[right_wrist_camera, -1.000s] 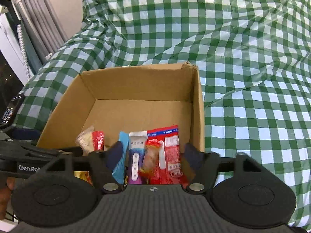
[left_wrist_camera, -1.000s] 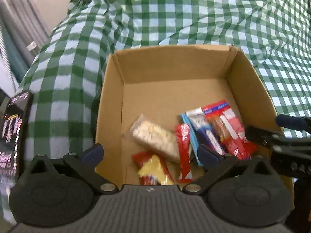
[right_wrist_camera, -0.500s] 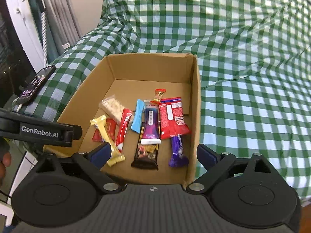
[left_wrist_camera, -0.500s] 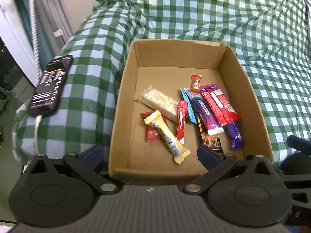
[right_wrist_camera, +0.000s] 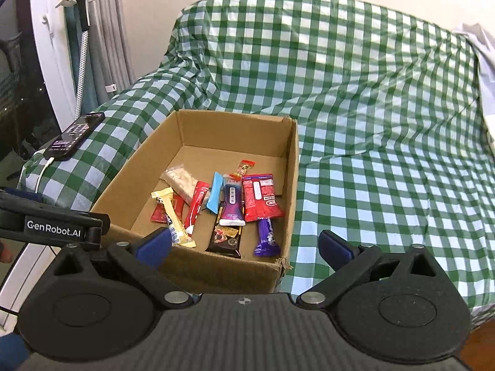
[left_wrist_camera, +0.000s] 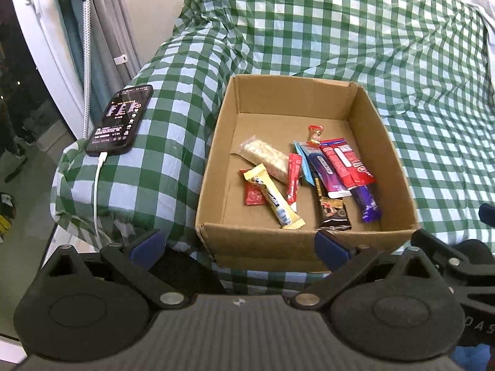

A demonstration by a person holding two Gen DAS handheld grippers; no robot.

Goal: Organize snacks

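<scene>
- Both tools pulled back and up from the cardboard box (left_wrist_camera: 304, 249) since a second ago, and the right tool (right_wrist_camera: 244, 244) has just been opening its jaws, nothing between them.
- Left tool (left_wrist_camera: 238, 245) is spread wide too, empty.
- Snacks (right_wrist_camera: 230, 205) lie in the box on the bed (right_wrist_camera: 371, 185), near its left edge, long axes mostly pointing away from the tools; the right one looks nearer the purple bar (right_wrist_camera: 266, 238).
- Only the right view shows the left tool's arm; the left view shows the phone (left_wrist_camera: 120, 123) up close.

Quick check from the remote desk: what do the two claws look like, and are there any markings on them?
Both are matte black plastic: ribbed grey-black deck, two round discs, angled linkage arms with silver pivot pins, blue finger pads. Left claw, right claw. The left claw's side, seen from the right wrist, reads "GenRobot.AI" in white. No cables or sleeves visible.
</scene>
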